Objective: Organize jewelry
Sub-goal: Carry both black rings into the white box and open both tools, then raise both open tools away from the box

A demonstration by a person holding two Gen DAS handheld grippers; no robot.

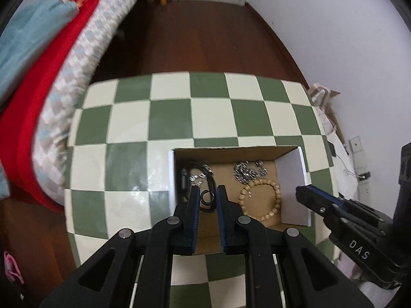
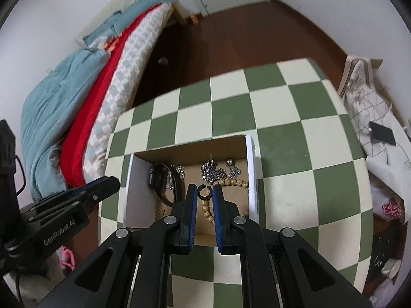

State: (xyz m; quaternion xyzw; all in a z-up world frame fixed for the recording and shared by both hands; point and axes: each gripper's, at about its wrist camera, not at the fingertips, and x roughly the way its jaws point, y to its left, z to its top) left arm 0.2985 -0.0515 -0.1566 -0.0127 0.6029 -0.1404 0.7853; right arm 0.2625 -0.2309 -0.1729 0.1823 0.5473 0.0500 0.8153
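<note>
One box, two grippers over the checkered desk (image 1: 133, 118).

I count one bead bracelet (image 1: 259, 200), one silver chain heap (image 1: 248, 172), one black band (image 2: 164, 182), all in the open cardboard box (image 1: 292, 187). My left gripper (image 1: 208, 196) has narrow jaws holding a small dark ring (image 1: 207, 197); my right gripper (image 2: 204, 192) pinches a black open ring (image 2: 204, 192). Beyond the box the desk runs bare to its far edge; the bed (image 2: 77, 97) is at left.
</note>
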